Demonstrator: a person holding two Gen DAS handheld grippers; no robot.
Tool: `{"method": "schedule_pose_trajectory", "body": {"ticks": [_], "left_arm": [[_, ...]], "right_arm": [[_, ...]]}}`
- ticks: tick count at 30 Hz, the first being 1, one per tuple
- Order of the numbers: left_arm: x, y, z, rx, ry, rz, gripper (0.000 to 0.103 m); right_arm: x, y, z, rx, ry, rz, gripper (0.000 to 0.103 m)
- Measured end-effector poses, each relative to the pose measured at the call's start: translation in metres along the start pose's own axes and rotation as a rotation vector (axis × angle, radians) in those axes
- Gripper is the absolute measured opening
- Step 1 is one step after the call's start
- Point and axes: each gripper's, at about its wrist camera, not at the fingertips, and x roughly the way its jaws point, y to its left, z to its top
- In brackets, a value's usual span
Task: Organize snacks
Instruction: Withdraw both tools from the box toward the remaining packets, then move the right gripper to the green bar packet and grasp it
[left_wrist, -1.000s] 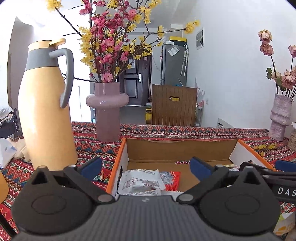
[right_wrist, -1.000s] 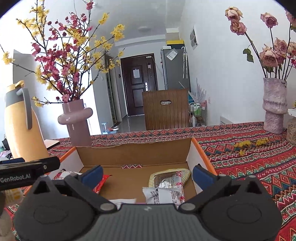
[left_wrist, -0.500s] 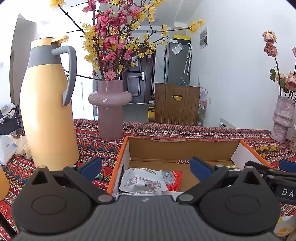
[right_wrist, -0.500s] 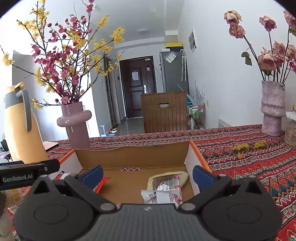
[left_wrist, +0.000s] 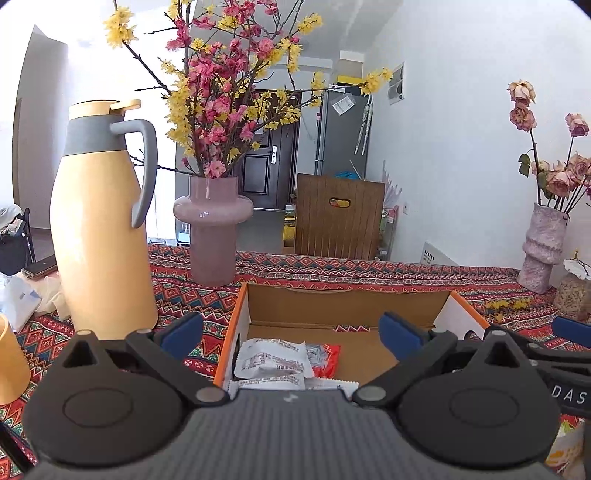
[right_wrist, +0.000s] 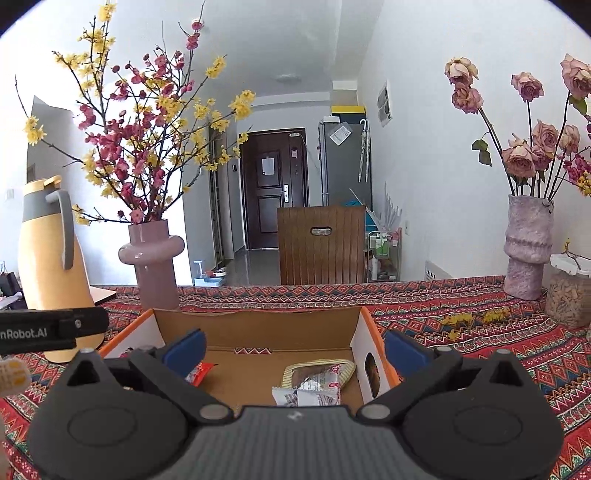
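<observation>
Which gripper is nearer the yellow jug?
Left. The left gripper hangs open at the box's left end, with the yellow jug just to its left. The right gripper is open at the box's right end, farther away.

Both wrist views sit low and close over the near edge of the open orange-rimmed cardboard box (left_wrist: 349, 306), facing 12 o'clock across the patterned red surface (right_wrist: 461, 306) toward the dark door. The left view stands further left, with the tall yellow jug (left_wrist: 99, 229) near at 10 o'clock. Both share the box, the glossy mauve vase (right_wrist: 152, 258) and the brown slatted chair back (left_wrist: 338, 218).
</observation>
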Motion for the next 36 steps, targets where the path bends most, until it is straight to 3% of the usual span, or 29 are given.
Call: {"method": "schedule_pose_trajectory", "body": {"ticks": [11, 23, 36], "left_arm": [[-0.030, 0.010, -0.028, 0.050, 0.047, -0.011, 0.103], [-0.031, 0.024, -0.071, 0.066, 0.144, 0.009, 0.103], [-0.026, 0.029, -0.090, 0.064, 0.114, 0.041, 0.103]], "right_arm": [[-0.038, -0.011, -0.030, -0.040, 0.065, -0.019, 0.103], [-0.061, -0.031, -0.074, -0.018, 0.180, -0.075, 0.103], [-0.068, -0.041, -0.092, 0.034, 0.221, -0.091, 0.103]]}}
